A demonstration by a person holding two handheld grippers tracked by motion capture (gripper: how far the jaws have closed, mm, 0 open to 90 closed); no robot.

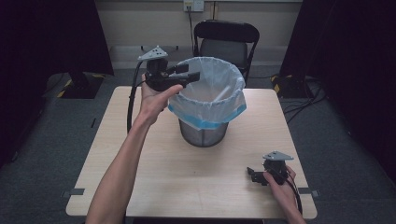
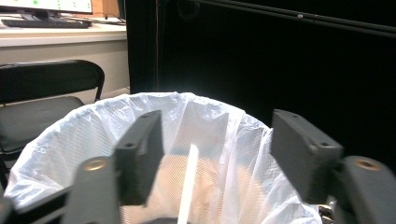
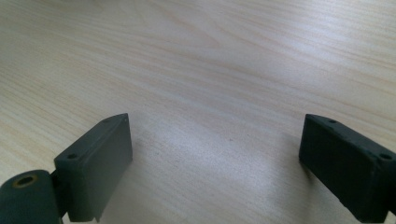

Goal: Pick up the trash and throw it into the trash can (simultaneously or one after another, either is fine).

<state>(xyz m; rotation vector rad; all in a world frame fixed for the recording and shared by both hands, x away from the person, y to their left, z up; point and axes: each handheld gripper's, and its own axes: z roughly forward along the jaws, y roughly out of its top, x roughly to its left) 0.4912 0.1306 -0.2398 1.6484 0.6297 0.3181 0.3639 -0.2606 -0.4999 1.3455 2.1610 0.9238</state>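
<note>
Mesh bin [image 1: 203,133], lined with a white bag [image 1: 212,88], stands mid-table [image 1: 154,186]. Left gripper [image 1: 192,73] hovers over its near-left rim, jaws spread, nothing between them (a white strip [image 2: 188,184] lies inside). Right gripper [image 1: 251,173] rests near the table's front right corner, jaws likewise apart.

We see the table [image 1: 154,186] across the middle and lower part of the high view, with the bin [image 1: 203,133] standing on it a little above the frame's centre. A bag [image 1: 212,100] sits in the bin, its edge folded down over the rim. Behind the bin, at top centre, a chair [image 1: 226,42] stands beyond the table's far edge. The left gripper [image 1: 191,74] is held up at the bin's upper left, its jaws reaching over the rim. The right gripper [image 1: 252,175] rests low on the table at lower right, well apart from the bin. In the left gripper view a thin strip [image 2: 188,186] stands inside the bag [image 2: 93,121], between the jaws
</note>
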